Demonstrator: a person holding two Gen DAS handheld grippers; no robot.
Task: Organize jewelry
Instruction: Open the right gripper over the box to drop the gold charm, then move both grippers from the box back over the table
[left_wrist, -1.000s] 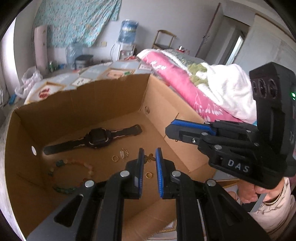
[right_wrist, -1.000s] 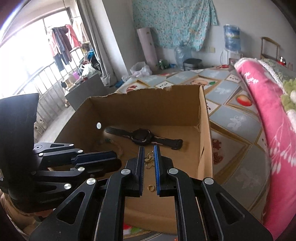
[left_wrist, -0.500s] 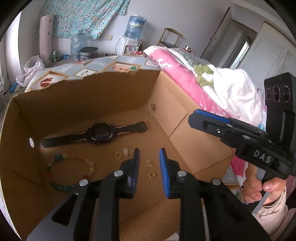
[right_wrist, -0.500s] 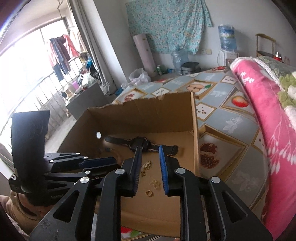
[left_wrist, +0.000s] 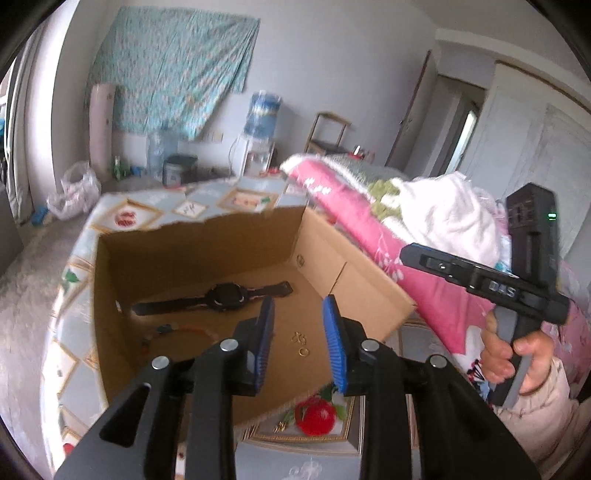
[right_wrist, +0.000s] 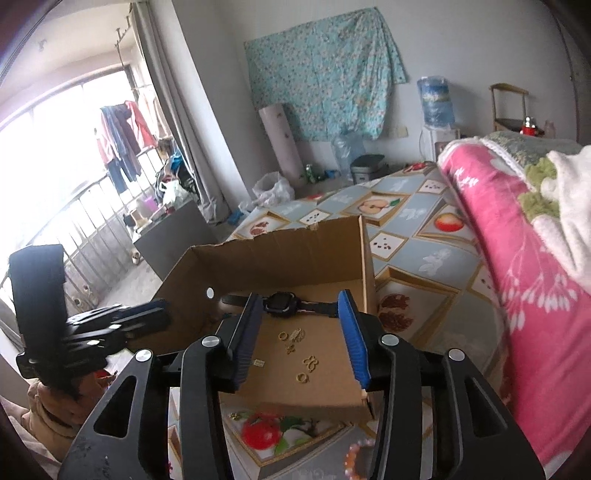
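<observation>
An open cardboard box (left_wrist: 207, 254) stands on a patterned bedcover. On its floor lie a black watch (left_wrist: 229, 297), a bead bracelet (left_wrist: 177, 330), a gold ring (left_wrist: 303, 350) and small gold earrings (left_wrist: 297, 336). The right wrist view shows the same watch (right_wrist: 280, 301), ring (right_wrist: 302, 377) and earrings (right_wrist: 310, 362). My left gripper (left_wrist: 297, 314) hovers above the box's near side, jaws opening with nothing between them. My right gripper (right_wrist: 300, 306) hangs above the near edge, jaws also opening and empty. Each gripper shows in the other's view, the right gripper (left_wrist: 480, 277) and the left gripper (right_wrist: 122, 325).
A folded pink blanket (right_wrist: 517, 258) rises to the right of the box. A second bead bracelet (right_wrist: 354, 458) and a small gold piece (right_wrist: 234, 416) lie on the fruit-patterned cover (right_wrist: 424, 236) in front of the box. A hand (left_wrist: 517, 354) holds the right gripper's handle.
Both grippers have drawn back and upward away from the box floor, and both pairs of jaws have widened from nearly shut. The jewellery in the box has not moved.
</observation>
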